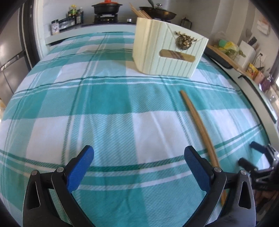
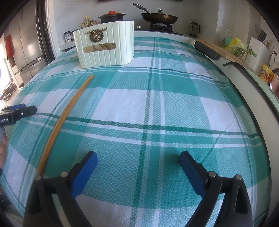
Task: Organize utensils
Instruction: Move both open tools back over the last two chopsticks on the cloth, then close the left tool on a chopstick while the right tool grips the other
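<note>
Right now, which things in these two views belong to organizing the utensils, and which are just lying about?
Belongs to the job:
- chopsticks lying on the checked tablecloth
- cream utensil holder, with sticks already inside
- left gripper and right gripper, jaws open, holding nothing

Just lying about:
- frying pan and black pot on the stove
- spice jars

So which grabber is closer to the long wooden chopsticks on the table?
Left, I think. The chopsticks run right beside the left gripper, passing its right finger. The right gripper sits a bit farther off, chopsticks on its left.

Tablecloth (image 2: pixel 157 104) – teal-white plaid; holder (image 2: pixel 104 50) – pale green.
</note>
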Tool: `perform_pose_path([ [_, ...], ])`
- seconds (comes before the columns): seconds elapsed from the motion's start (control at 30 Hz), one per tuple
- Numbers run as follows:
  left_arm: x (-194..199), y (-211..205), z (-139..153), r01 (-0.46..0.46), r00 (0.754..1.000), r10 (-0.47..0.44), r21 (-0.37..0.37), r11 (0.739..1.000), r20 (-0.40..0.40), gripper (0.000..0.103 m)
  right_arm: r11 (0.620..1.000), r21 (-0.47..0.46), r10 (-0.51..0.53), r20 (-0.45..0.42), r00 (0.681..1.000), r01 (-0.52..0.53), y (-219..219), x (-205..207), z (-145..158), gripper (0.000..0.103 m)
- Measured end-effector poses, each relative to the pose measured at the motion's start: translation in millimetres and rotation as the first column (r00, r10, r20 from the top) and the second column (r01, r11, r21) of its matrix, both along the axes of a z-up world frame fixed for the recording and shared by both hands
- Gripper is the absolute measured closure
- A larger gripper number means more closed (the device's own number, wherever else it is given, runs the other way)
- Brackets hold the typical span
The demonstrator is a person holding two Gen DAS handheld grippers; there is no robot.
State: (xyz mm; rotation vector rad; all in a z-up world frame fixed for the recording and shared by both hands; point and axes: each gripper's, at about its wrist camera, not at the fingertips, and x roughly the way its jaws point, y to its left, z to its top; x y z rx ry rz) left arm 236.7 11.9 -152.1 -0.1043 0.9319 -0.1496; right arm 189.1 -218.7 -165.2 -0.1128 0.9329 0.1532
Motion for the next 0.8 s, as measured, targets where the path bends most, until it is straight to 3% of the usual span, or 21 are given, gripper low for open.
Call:
perform_pose_path([
  [0.27, 36, -63, -14, 0.102, 0.995, -0.1, 0.109, 0.989, -0.023, 0.0, 1.0, 0.001, 0.0, -0.001, 1.0, 0.0, 0, 0, 0, 0.005],
  [0.33, 36, -64, -14, 0.101, 0.995, -0.099, 0.1, 0.99, -0.018, 0.0, 1.0, 0.001, 0.0, -0.001, 1.0, 0.0, 0, 0, 0, 0.005],
  [0.43, 38, -69, -17, 0.092, 0.996, -0.09, 0.153, 0.984, -0.023, 0.0, 1.0, 0.001, 0.0, -0.001, 1.0, 0.0, 0, 0, 0, 0.005],
  [0.6, 44, -65, -15, 0.07, 0.997, -0.062, 0.153, 0.986, -0.056, 0.0, 1.0, 0.001, 0.0, -0.001, 1.0, 0.0, 0, 0, 0, 0.005],
  [0.8, 29, -33, -13, 0.062, 0.997, -0.052, 0.176, 0.982, -0.061, 0.001, 1.0, 0.001, 0.001, -0.001, 1.0, -0.001, 0, 0, 0, 0.005],
])
